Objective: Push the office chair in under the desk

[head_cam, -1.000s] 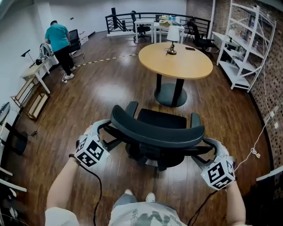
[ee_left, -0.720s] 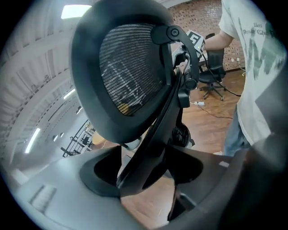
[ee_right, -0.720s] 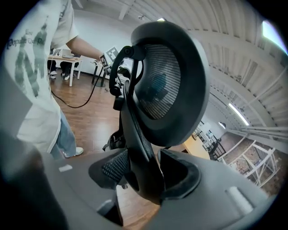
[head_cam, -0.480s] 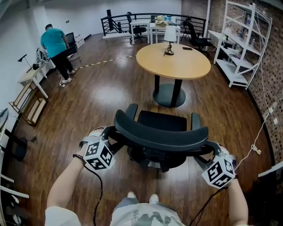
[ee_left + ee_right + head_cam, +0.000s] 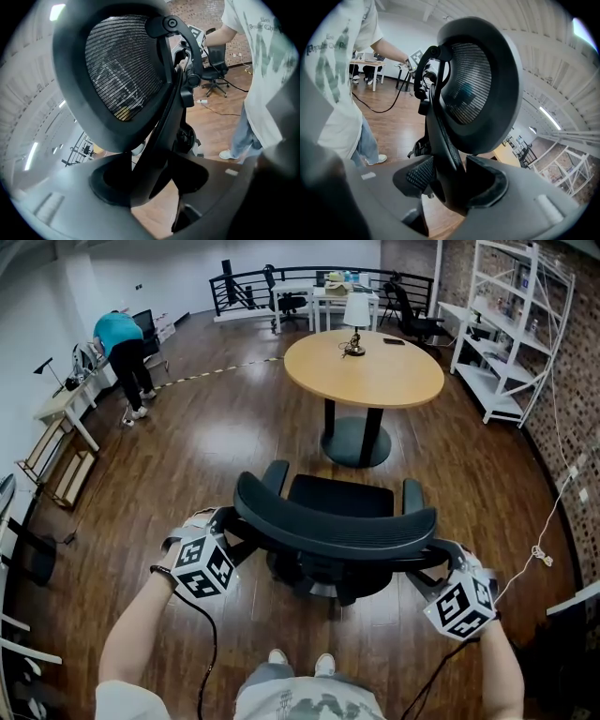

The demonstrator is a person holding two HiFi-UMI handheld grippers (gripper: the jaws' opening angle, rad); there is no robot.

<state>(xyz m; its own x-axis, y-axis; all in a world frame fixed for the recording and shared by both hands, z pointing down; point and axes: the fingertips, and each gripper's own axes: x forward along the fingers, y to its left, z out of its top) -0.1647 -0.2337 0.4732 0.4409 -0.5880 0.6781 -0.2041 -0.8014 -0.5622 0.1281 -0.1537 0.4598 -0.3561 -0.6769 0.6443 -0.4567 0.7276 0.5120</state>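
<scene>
Black office chair (image 5: 335, 521), clamped at its back by left gripper (image 5: 223, 526) and right gripper (image 5: 439, 559), seems ready for rolling forward under the upper-centre round desk (image 5: 364, 371).

The office chair (image 5: 333, 521) is dull black plastic with mesh cloth; the wooden floor (image 5: 216, 442) shines.

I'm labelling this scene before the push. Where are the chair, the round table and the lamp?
chair (image 5: 333, 523): head view, top rim of its backrest.
table (image 5: 380, 379): head view, bare part of its round top.
lamp (image 5: 357, 311): head view, its white shade.
</scene>
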